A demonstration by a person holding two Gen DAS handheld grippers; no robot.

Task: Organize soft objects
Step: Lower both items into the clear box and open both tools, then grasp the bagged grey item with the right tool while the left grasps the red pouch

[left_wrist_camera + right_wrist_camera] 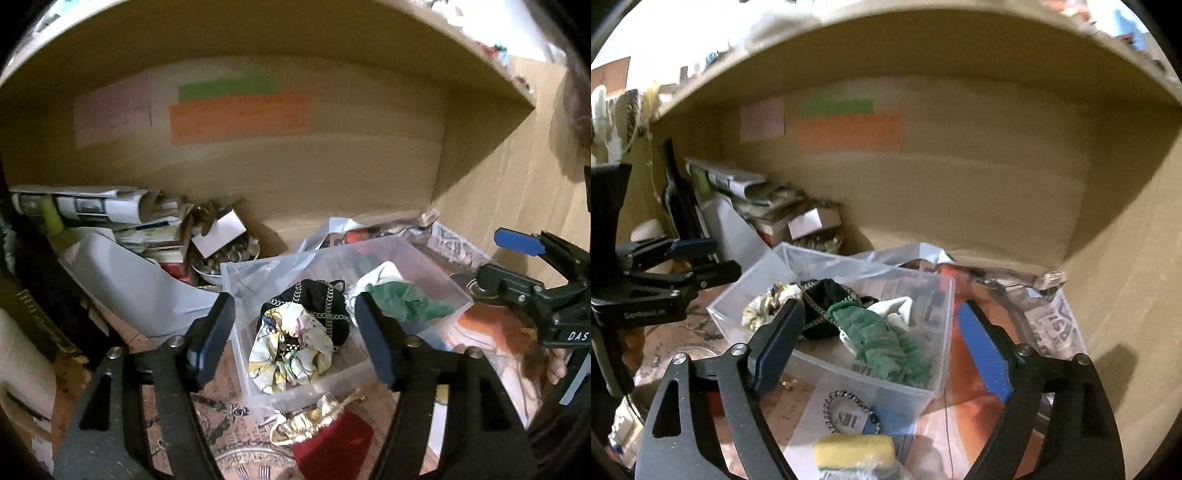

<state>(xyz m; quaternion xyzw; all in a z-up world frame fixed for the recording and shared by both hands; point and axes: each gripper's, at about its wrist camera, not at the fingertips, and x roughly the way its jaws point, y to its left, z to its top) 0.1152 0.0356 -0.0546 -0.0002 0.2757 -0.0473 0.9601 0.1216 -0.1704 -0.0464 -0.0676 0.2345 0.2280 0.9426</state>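
Both grippers hang empty over the clear plastic box (424, 266): left gripper (295, 332) and right gripper (882, 347), jaws spread wide. Inside lie a floral scrunchie (291, 350), black pouch (314, 299) and green cloth (886, 347).

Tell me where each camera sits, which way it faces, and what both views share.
Left wrist: sits on the left gripper, looking down into the clear bin; right gripper at right.
Right wrist: sits on the right gripper, same bin from the right; left gripper at left.
Shared: bin, green cloth, floral scrunchie.
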